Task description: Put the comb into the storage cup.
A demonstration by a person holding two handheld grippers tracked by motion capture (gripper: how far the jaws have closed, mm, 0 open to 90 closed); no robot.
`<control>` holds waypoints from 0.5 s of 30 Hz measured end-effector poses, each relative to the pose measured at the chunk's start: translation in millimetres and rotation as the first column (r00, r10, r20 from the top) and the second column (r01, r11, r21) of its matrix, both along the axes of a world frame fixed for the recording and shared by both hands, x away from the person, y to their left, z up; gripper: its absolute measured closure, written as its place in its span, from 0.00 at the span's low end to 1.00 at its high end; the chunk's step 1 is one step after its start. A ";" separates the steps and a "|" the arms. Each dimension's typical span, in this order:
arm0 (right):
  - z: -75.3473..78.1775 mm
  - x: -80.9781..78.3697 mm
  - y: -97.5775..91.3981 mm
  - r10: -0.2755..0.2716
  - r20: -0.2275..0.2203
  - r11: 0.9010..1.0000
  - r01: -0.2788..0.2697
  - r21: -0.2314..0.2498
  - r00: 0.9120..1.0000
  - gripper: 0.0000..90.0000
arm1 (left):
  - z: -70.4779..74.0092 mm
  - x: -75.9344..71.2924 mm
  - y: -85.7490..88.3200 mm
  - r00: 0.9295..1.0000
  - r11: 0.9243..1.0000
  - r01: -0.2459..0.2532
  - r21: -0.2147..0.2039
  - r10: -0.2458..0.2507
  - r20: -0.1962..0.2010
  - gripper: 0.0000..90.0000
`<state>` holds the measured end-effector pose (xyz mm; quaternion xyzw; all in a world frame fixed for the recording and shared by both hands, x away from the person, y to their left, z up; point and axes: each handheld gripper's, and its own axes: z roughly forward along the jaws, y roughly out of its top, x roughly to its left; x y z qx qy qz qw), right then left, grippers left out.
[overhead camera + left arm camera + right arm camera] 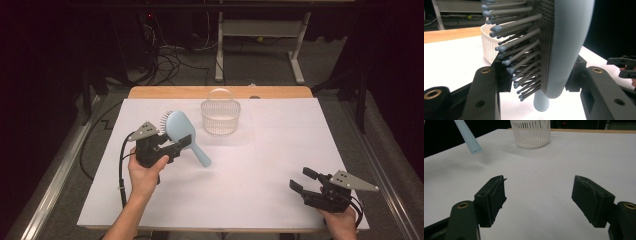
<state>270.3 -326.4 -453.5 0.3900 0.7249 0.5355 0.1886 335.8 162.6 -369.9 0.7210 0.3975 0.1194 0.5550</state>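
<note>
Close up, hairbrush (564,37) bristles (516,47) against one black pad (504,77).

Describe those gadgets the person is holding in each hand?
Both are black two-jaw tools. The left gripper and right gripper each carry a grey three-cornered plate on top, show brass-coloured fittings up close, and trail a black cable. The forearms are bare, with no sleeves.

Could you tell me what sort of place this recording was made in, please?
Probably a lab or workshop set up for recording. The table is covered in plain white, cables trail over the floor behind it, and another table's metal frame stands there. A person holds a hairbrush near a white basket.
</note>
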 end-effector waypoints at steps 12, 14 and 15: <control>0.0 -0.2 0.1 0.001 -0.001 1.000 -0.001 0.000 1.000 0.30 | 6.9 9.5 -6.3 1.000 1.000 0.008 0.028 -0.008 0.006 0.57; -0.1 -0.1 0.0 0.001 -0.003 1.000 -0.001 0.002 1.000 0.30 | 8.7 11.5 -7.6 1.000 0.999 0.005 0.031 -0.005 0.013 0.57; -0.2 -0.1 0.0 0.002 -0.005 1.000 -0.002 0.004 1.000 0.30 | 9.6 12.5 -8.1 1.000 0.999 0.004 0.033 -0.005 0.015 0.57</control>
